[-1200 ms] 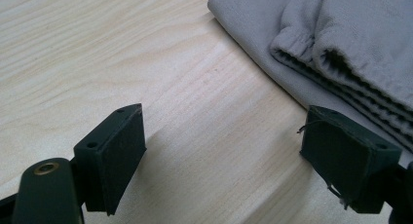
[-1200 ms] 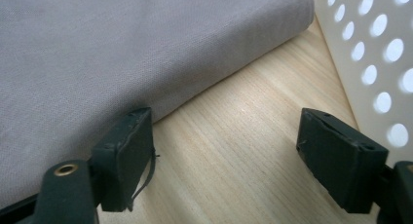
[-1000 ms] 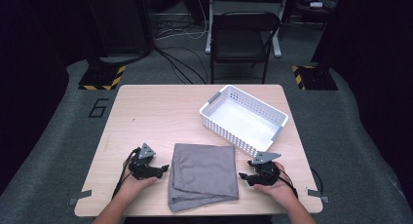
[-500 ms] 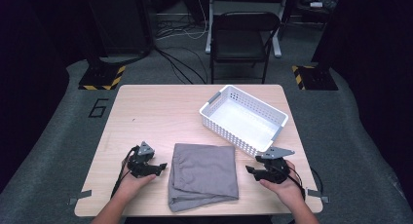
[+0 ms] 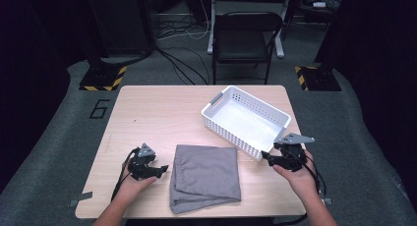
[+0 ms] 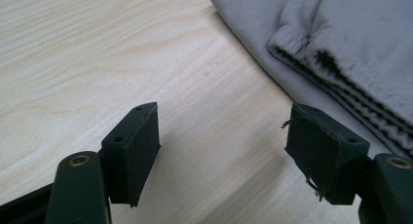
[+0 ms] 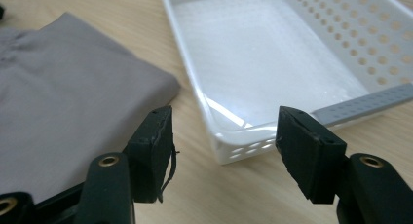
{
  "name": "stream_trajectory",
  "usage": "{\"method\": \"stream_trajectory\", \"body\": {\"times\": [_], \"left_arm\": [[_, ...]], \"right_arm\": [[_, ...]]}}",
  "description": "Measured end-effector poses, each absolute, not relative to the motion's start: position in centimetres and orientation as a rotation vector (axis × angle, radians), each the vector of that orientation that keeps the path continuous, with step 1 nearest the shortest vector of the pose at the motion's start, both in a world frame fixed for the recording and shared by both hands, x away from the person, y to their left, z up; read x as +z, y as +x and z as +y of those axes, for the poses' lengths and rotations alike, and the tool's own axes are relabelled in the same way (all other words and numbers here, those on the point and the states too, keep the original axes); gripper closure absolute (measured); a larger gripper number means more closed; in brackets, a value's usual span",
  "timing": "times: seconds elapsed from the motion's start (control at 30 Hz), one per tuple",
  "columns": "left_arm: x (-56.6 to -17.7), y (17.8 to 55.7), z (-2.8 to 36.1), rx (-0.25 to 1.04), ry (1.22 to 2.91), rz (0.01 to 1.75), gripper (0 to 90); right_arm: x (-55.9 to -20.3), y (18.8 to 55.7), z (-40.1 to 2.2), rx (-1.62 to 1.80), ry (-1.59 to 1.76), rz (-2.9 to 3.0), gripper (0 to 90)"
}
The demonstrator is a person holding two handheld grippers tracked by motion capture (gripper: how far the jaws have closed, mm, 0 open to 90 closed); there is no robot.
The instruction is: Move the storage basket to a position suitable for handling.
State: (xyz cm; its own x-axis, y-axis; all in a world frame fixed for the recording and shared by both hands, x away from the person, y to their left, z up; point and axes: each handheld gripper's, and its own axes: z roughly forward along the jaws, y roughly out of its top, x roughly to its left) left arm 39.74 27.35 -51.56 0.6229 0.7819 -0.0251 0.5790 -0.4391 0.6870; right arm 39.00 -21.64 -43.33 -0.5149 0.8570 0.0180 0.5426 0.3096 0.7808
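One folded cloth (image 5: 205, 177), long axis front-to-back

A light wooden worktop (image 5: 162, 113) stands on a grey floor (image 5: 54, 152). A black number six (image 5: 100, 108) is marked on the floor beside the worktop's left edge. Behind the worktop is a black folding chair (image 5: 244, 37). Black cables (image 5: 179, 64) run across the floor to the left of the chair. Two black blocks with yellow and black stripes sit on the floor, one at the back left (image 5: 102, 78) and one at the back right (image 5: 317, 78). The room behind is dark.
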Motion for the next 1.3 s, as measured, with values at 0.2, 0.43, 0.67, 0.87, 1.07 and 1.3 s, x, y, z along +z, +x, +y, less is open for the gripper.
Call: {"method": "stream_trajectory", "body": {"times": [0.2, 0.43, 0.67, 0.87, 1.07, 1.3], "left_arm": [[-51.8, 39.7, 27.3, 0.404, 2.155, 1.081, 27.6], [-51.8, 39.8, 27.5, 0.389, 2.179, 1.077, 27.6], [-51.8, 39.8, 27.5, 0.391, 2.161, 1.095, 27.6], [-51.9, 39.8, 27.5, 0.391, 2.15, 1.108, 27.6], [-51.7, 39.9, 27.6, 0.388, 2.176, 1.101, 27.7], [-51.9, 39.8, 27.5, 0.402, 2.141, 1.121, 27.7]], "right_arm": [[-43.5, 40.2, -22.3, 1.035, 1.318, 2.127, 35.5], [-44.1, 41.7, -23.0, 0.98, 1.394, 2.062, 34.0], [-44.6, 42.6, -23.3, 0.958, 1.489, 1.995, 31.9], [-45.0, 43.3, -22.8, 0.936, 1.537, 1.978, 30.3], [-45.3, 43.9, -22.4, 0.899, 1.603, 1.973, 28.8], [-45.8, 44.7, -22.2, 0.883, 1.654, 1.969, 28.4]]}}
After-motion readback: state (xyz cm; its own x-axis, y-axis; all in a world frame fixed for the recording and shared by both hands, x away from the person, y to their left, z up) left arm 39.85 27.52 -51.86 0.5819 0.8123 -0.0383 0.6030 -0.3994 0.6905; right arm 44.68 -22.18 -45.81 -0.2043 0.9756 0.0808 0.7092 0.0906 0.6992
